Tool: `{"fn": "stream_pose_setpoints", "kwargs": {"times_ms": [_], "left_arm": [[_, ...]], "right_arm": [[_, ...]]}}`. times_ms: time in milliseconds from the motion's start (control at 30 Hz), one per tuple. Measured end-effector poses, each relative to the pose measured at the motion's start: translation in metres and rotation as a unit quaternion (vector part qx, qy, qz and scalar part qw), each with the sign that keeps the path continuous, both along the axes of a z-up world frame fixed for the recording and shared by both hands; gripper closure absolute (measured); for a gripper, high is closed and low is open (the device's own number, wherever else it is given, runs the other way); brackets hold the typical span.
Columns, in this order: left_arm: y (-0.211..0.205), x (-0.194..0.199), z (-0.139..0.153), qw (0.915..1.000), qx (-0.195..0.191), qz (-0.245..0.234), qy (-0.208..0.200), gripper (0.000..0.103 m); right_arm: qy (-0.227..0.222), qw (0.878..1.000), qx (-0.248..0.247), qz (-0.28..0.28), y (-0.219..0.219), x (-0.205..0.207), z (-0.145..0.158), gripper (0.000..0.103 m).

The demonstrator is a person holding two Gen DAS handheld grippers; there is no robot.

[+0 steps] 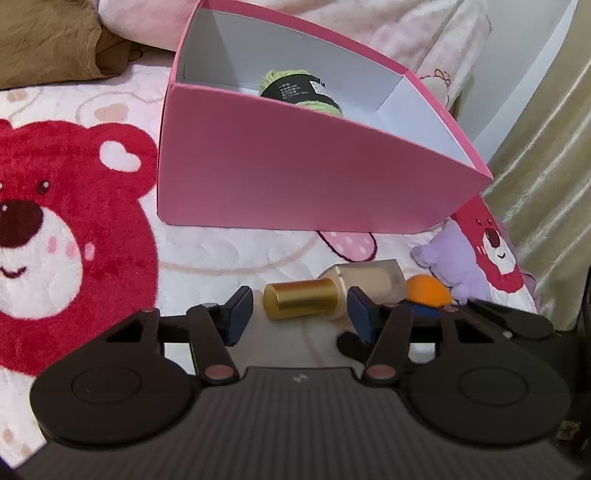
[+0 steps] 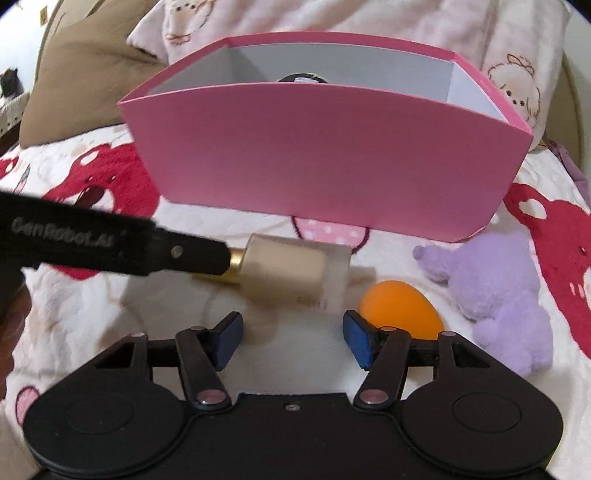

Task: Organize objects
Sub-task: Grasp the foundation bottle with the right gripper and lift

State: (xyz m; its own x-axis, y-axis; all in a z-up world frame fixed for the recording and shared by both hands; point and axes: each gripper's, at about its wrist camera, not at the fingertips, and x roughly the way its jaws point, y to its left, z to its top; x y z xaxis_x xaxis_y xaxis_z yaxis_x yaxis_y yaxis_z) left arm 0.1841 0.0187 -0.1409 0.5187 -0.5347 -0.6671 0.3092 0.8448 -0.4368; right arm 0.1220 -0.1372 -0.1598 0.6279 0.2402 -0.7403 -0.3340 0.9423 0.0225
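A frosted bottle with a gold cap [image 1: 303, 298] lies on its side on the bedspread; it also shows in the right wrist view [image 2: 295, 275]. My left gripper [image 1: 300, 310] is open, its fingers either side of the gold cap, and reaches in from the left in the right wrist view. My right gripper [image 2: 292, 338] is open and empty, just short of the bottle's base. An orange egg-shaped sponge [image 2: 402, 308] lies right of the bottle. A purple plush toy [image 2: 495, 295] lies further right. A pink box [image 2: 325, 147] behind them holds green yarn [image 1: 301, 90].
The bedspread [image 1: 74, 206] is white with red bear prints. A brown pillow [image 1: 48, 40] and pink bedding [image 2: 406, 22] lie behind the box. A curtain [image 1: 546, 166] hangs at the right edge.
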Motion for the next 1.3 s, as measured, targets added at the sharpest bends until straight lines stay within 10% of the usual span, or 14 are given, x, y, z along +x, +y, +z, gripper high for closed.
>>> {"fn": "stream_pose_setpoints", "kwargs": {"times_ms": [233, 767, 1300], "left_arm": [[0.009, 0.009, -0.008, 0.9987, -0.05, 0.001, 0.012, 0.051], [0.025, -0.008, -0.001, 0.9964, 0.002, 0.001, 0.085, 0.05], [0.009, -0.012, 0.003, 0.9985, 0.036, 0.003, 0.041, 0.047]], "right_arm": [[-0.033, 0.999, -0.014, 0.024, 0.009, -0.001, -0.006, 0.031], [0.013, 0.999, 0.03, 0.025, 0.019, -0.023, 0.008, 0.037], [-0.007, 0.999, 0.001, 0.034, 0.029, -0.005, -0.005, 0.032]]}}
